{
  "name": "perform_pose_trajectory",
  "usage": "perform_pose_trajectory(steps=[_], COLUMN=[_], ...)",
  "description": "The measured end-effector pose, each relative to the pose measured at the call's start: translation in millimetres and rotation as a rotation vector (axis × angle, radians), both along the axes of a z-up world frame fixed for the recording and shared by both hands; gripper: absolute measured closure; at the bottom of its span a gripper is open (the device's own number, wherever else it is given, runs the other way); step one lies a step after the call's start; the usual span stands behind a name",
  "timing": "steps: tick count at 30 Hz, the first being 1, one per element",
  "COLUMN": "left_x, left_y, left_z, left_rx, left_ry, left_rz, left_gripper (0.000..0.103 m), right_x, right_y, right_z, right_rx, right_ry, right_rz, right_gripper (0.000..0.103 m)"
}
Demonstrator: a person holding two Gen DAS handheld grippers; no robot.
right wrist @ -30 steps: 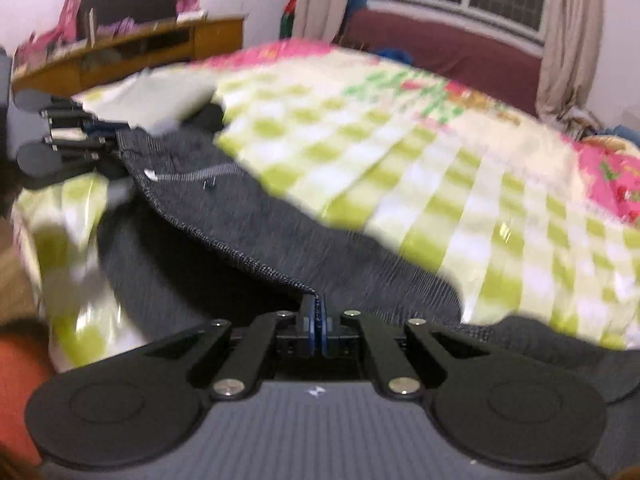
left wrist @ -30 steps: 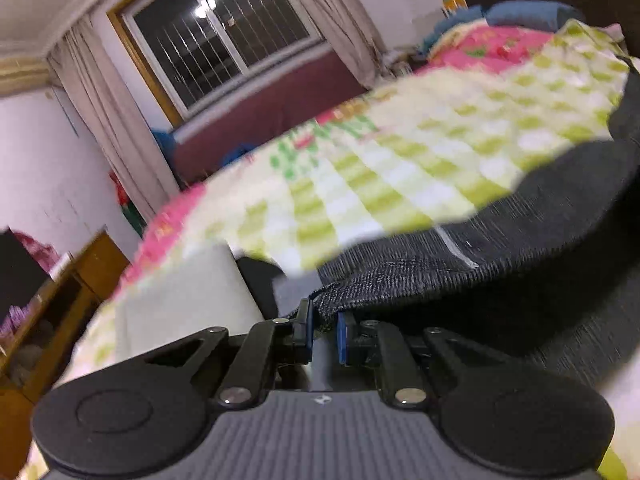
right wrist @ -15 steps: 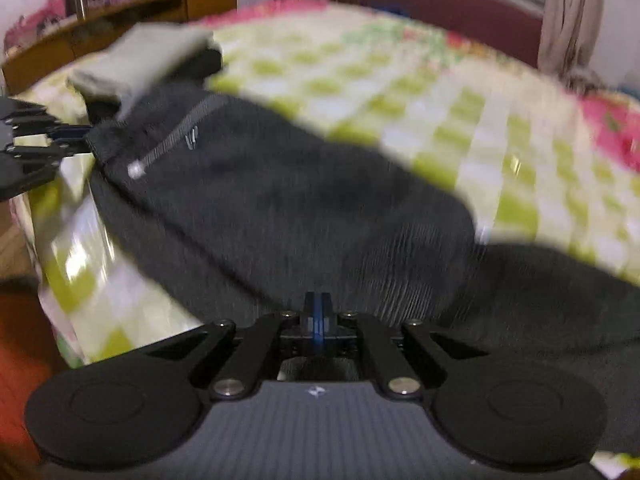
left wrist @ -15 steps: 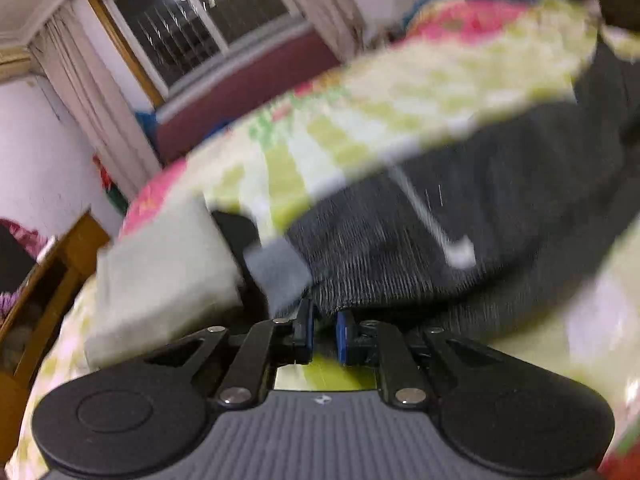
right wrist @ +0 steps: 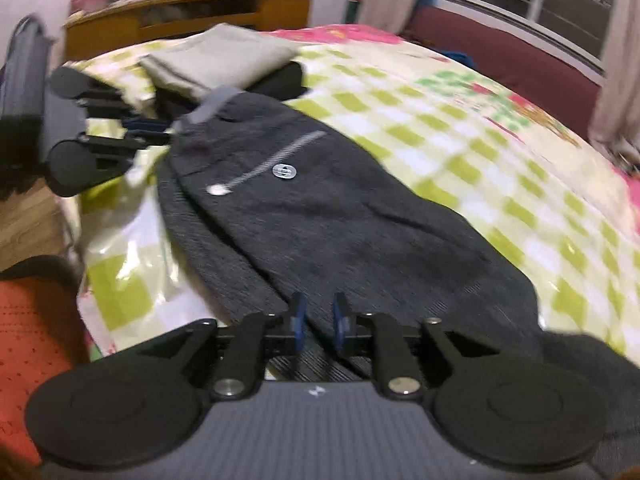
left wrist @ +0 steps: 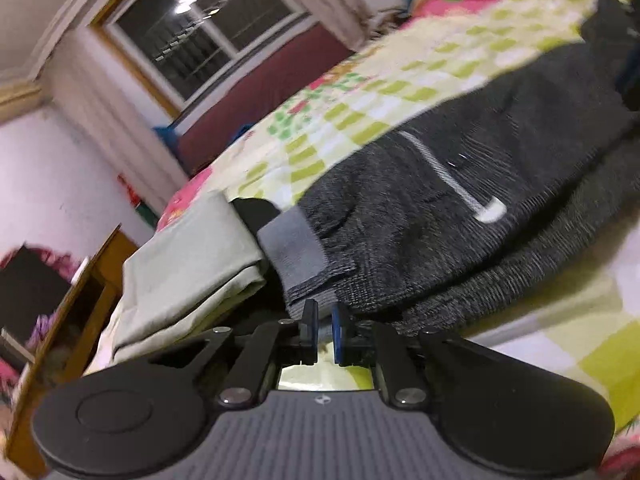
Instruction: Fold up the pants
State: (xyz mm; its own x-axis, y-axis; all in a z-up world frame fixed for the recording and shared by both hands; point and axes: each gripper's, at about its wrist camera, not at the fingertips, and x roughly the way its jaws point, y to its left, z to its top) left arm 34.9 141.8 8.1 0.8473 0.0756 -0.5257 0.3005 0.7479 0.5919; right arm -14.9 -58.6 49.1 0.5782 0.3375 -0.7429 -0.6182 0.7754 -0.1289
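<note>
Right wrist view first: the checkered bedspread point(right wrist: 460, 128) fills most of the frame, green and white squares with pink flowery bits toward the top. Across it, running from upper left down to lower right, are the dark grey pants point(right wrist: 340, 232), laid flat with one layer folded over the other, so a second edge peeks out along the left side. A pale stripe and a small round badge point(right wrist: 284, 171) sit on the upper part. Above the waistband there's a folded beige cloth point(right wrist: 216, 56) on top of something black, upper left of frame. A wooden cabinet point(right wrist: 192, 20) runs along the top left.

My right gripper point(right wrist: 318, 322) is at bottom centre with its jaws parted, hovering over the near edge of the pants, nothing between them.

My left gripper point(right wrist: 156, 130) shows at the left edge, right at the waistband corner. In the left wrist view that gripper point(left wrist: 325, 332) has a narrow gap between the pads, sitting just below the grey waistband point(left wrist: 296, 240), not pinching any fabric that I can see. It's a bit blurry there though.
</note>
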Motion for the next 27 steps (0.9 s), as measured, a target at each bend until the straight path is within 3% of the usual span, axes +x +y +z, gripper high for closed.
perform_pose_trajectory(steps=[3,5,10,15,17,19,25,27], left_x=[-4.0,-4.8,-6.1,6.9,9.2,8.1,-2.8,-4.8], left_y=[1.1,3.7,4.2,1.5,-0.6,2.2,9.7,11.1], left_z=[-1.4,-1.7,-6.6,-15.3,-16.9,-11.9,-1.6,-4.6], left_rx=[0.055,0.067,0.114,0.154,0.177,0.146,0.071,0.058], left_ry=[-0.009,-0.001,-0.014,-0.029,-0.042,-0.042,-0.058,-0.049], left_rz=[-0.044,-0.067,-0.116,-0.112,-0.118,-0.118,-0.09,-0.073], left_gripper=[0.071,0.069,0.059,0.054,0.056,0.065,0.069,0.077], right_x=[1.5,3.2,3.5,9.1,10.5,10.6,4.2,-2.1], right_y=[16.8,27.8,56.9,78.3,80.8,79.5,79.1,83.4], right_z=[-5.5,-9.8,-17.6,-21.8,-21.4,-18.2,-8.7,-7.8], right_rx=[-0.015,-0.021,-0.05,-0.084,-0.093,-0.082,-0.031,-0.002], right_ry=[-0.003,0.006,-0.049,-0.078,-0.082,-0.079,-0.039,-0.011], right_rz=[0.057,0.097,0.162,0.179,0.168,0.16,0.171,0.198], right_gripper=[0.077,0.064,0.062,0.072,0.088,0.094,0.103,0.103])
